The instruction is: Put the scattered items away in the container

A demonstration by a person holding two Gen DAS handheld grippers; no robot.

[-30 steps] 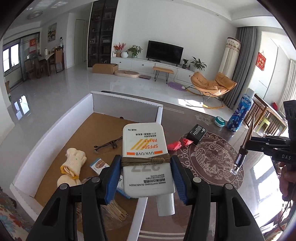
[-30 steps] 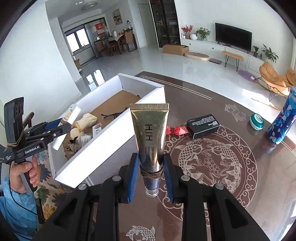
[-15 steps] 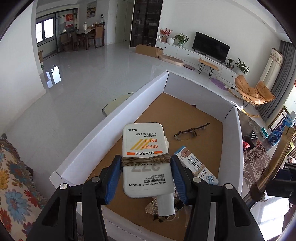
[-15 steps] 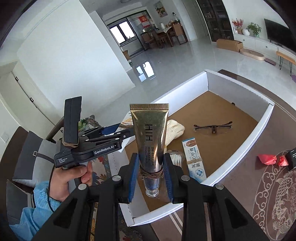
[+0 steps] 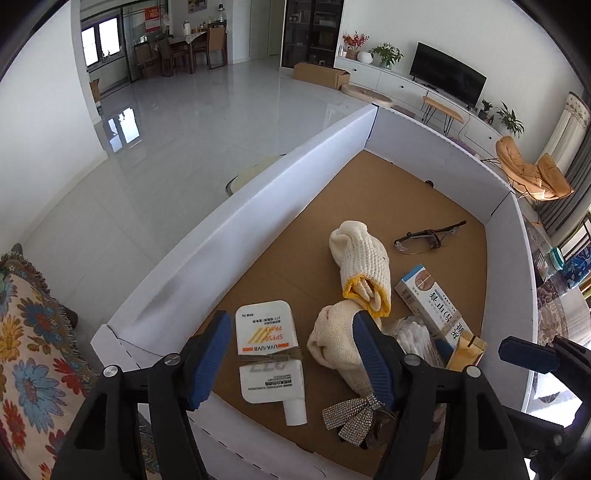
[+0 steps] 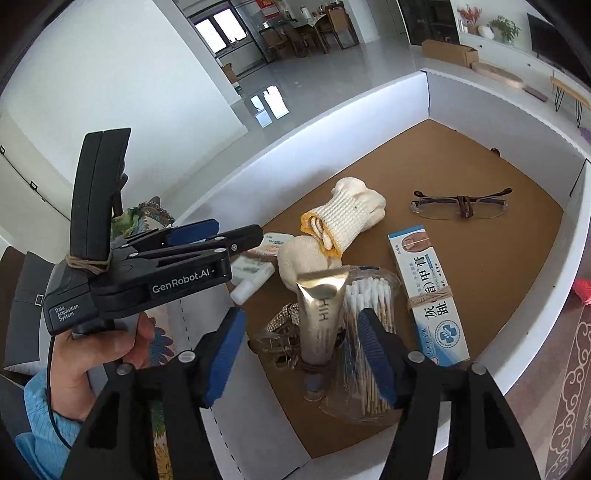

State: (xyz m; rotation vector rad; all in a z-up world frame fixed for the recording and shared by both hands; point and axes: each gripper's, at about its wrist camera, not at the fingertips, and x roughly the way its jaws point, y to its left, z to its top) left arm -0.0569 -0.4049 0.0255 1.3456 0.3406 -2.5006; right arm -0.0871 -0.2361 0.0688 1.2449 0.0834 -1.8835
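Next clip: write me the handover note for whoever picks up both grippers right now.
Left gripper: jaws opening, sunscreen tube released, lying on the box floor.
Right gripper: jaws opening, gold tube loose between them, over the cotton swabs.
Already in the box: gloves, glasses, ointment carton.
Left: the red item outside the box wall, plus anything else on the table out of view.

We look across a glossy pale floor (image 5: 192,122) mirroring the daylit windows (image 5: 96,45). Left of the television (image 5: 447,77), which sits on a long white cabinet (image 5: 399,79), stands a dark cabinet (image 5: 312,31); right of the television, a tan rocking chair (image 5: 532,177); far left, dining chairs (image 5: 173,55).
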